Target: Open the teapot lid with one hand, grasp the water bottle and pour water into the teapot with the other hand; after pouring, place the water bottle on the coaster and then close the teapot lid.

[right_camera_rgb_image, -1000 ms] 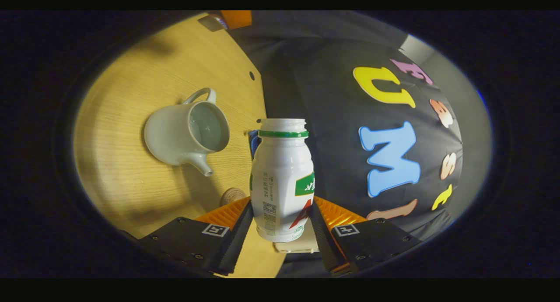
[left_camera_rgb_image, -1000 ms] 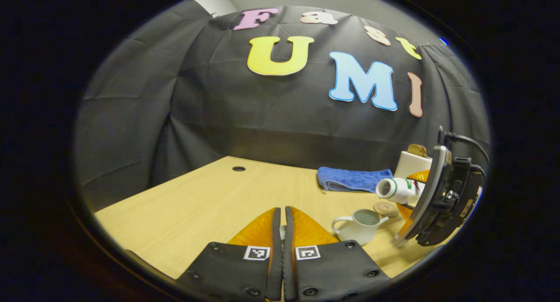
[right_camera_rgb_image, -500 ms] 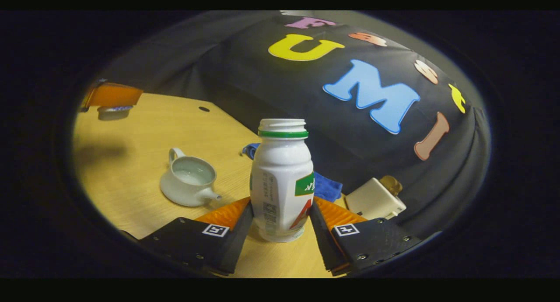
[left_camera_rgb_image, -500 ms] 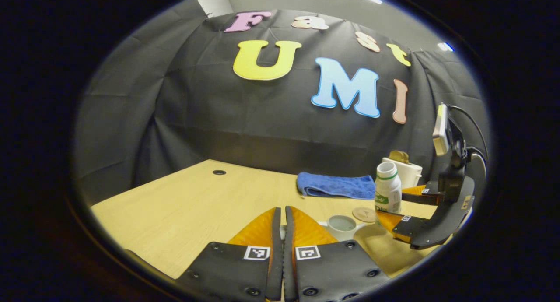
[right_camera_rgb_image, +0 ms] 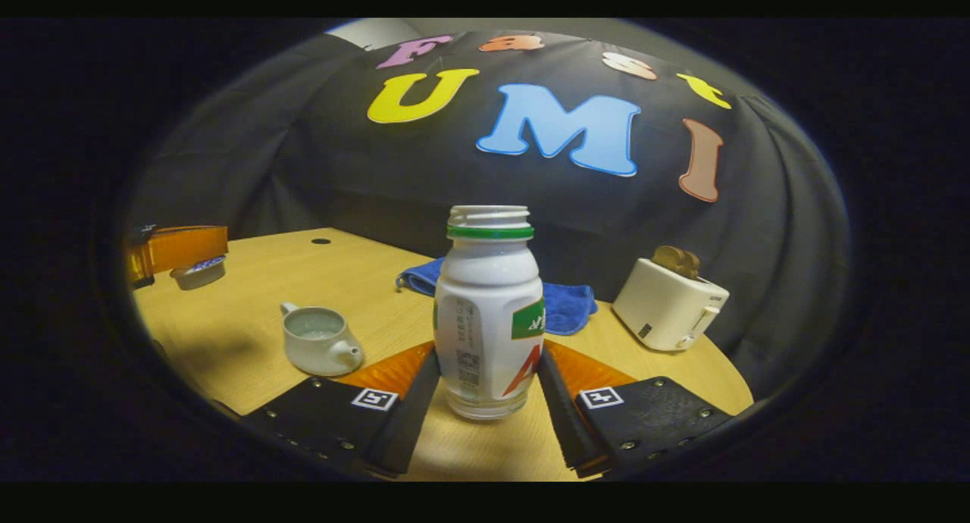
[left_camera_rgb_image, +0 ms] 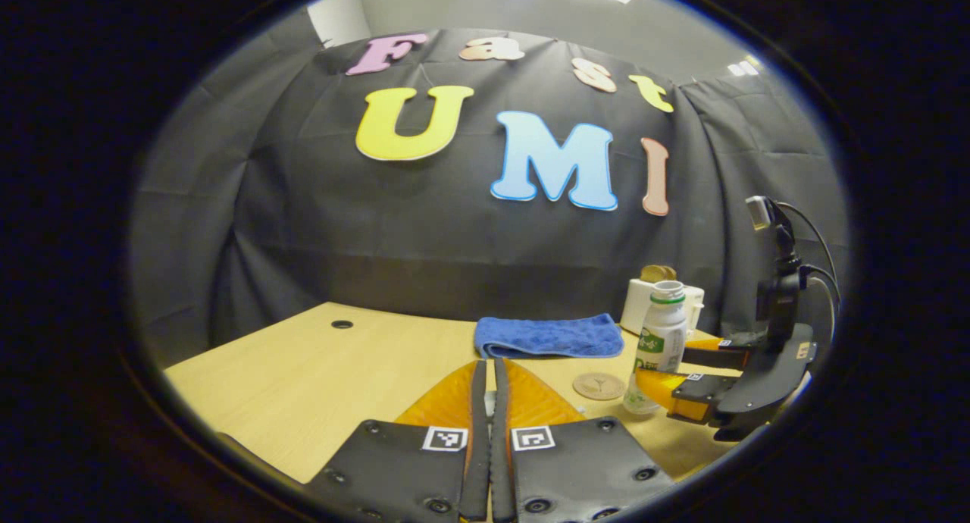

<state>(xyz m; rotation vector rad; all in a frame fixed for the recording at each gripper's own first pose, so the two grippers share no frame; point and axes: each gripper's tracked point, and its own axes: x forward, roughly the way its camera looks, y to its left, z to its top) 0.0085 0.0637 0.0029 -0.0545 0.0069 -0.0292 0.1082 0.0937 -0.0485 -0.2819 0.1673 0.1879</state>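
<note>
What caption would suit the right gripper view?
Right gripper holds the upright, capless bottle above the table; open teapot at left.

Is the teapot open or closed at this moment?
Open. In the right gripper view the teapot has no lid on it; its round mouth faces up and the pale inside shows.

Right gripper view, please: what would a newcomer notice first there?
The white water bottle stands upright at centre, uncapped, clamped between the right gripper jaws above the wooden table. To its left sits the open teapot, lid off. Behind the bottle lies a blue towel, with a cream toaster at right.
</note>
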